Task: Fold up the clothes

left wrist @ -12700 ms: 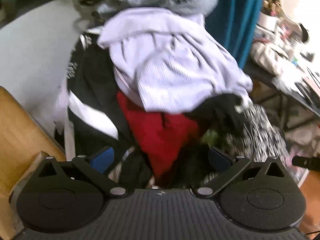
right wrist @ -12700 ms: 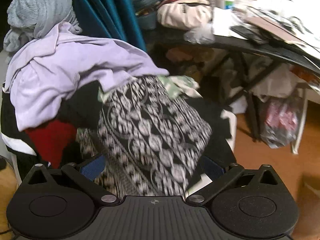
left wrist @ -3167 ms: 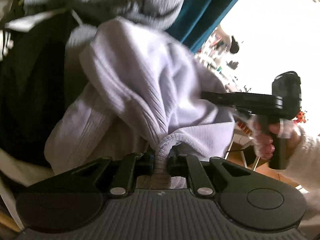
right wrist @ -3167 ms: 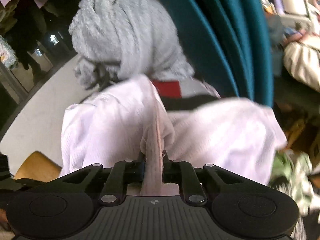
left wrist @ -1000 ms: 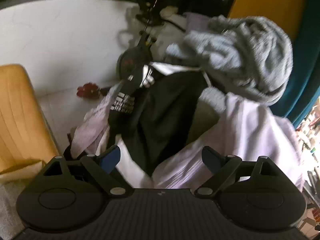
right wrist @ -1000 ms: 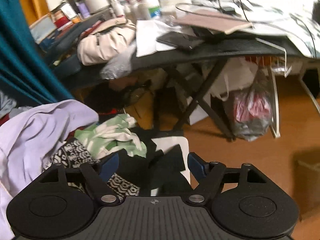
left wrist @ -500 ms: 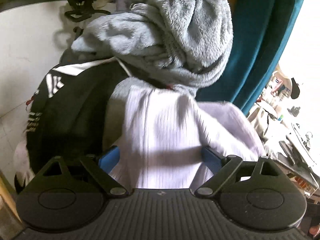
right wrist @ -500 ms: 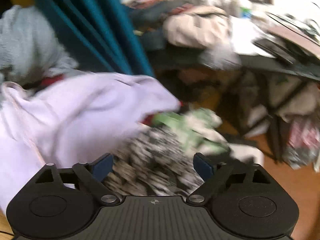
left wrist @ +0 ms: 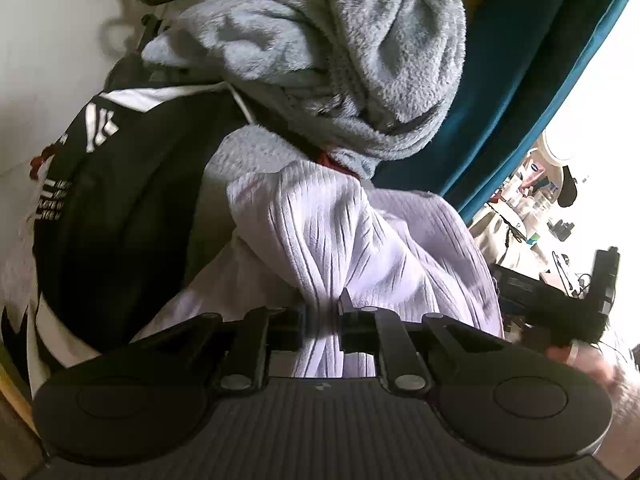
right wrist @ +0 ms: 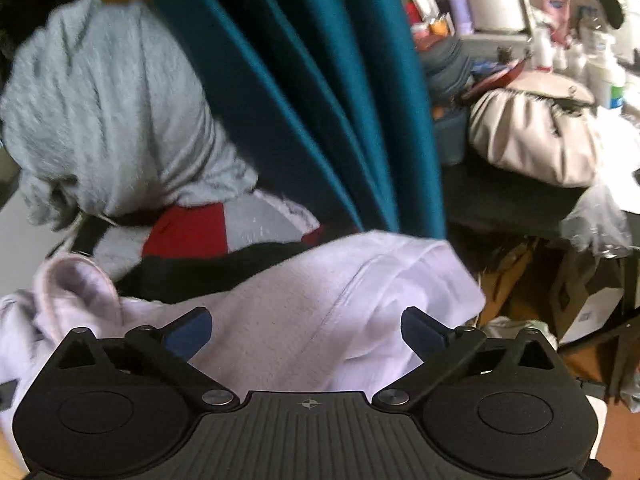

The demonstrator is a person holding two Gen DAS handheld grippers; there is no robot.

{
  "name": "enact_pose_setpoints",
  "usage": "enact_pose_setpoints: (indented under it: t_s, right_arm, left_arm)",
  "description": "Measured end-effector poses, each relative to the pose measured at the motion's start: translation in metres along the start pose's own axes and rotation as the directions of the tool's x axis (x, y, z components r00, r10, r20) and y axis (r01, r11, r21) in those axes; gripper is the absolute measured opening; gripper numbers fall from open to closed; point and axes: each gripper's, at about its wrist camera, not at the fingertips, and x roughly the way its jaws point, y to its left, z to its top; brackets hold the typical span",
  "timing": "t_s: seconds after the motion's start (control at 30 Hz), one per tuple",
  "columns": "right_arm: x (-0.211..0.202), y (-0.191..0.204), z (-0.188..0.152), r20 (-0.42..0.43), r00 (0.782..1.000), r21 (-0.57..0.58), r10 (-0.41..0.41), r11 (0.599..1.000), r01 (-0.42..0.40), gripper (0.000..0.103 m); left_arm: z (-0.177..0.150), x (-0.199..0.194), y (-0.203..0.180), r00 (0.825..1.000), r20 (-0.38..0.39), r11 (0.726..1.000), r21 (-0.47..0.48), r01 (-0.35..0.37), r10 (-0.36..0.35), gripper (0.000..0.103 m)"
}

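One lilac ribbed garment (left wrist: 340, 248), below one grey fleece (left wrist: 340, 52); one black printed garment (left wrist: 132, 184) left of the lilac one; one teal curtain (right wrist: 320, 92) behind; two grippers (left wrist: 322, 320) (right wrist: 306, 332).

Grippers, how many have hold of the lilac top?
1. The left gripper is shut on the lilac top; the right gripper is open over it.

Teal curtain (right wrist: 304, 92), cluttered dark desk (right wrist: 516, 204), beige bag (right wrist: 532, 136) on it, white wall (left wrist: 48, 40)
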Motion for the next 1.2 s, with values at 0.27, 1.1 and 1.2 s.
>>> enact_pose_setpoints:
  t_s: [0.27,1.1,1.2]
  right_arm:
    - [-0.011,0.022,-0.013,-0.054,0.995,-0.165,0.088,0.982,-0.096,0.017]
    - [-0.098,-0.064,-0.096,-0.16,0.985,-0.001,0.07,0.997,-0.071,0.047]
    - [-0.093,-0.069,-0.078,-0.118,0.991,0.041,0.063,0.997,-0.059,0.056]
  left_arm:
    - [-0.015,-0.014,0.017,0.999,-0.013,0.997,-0.068,-0.034,0.033,0.013]
    - [-0.052,-0.022,0.013,0.988,-0.035,0.987,-0.053,-0.154,0.152,0.014]
    - [-0.052,-0.021,0.011,0.987,-0.036,0.986,-0.046,-0.161,0.159,0.014]
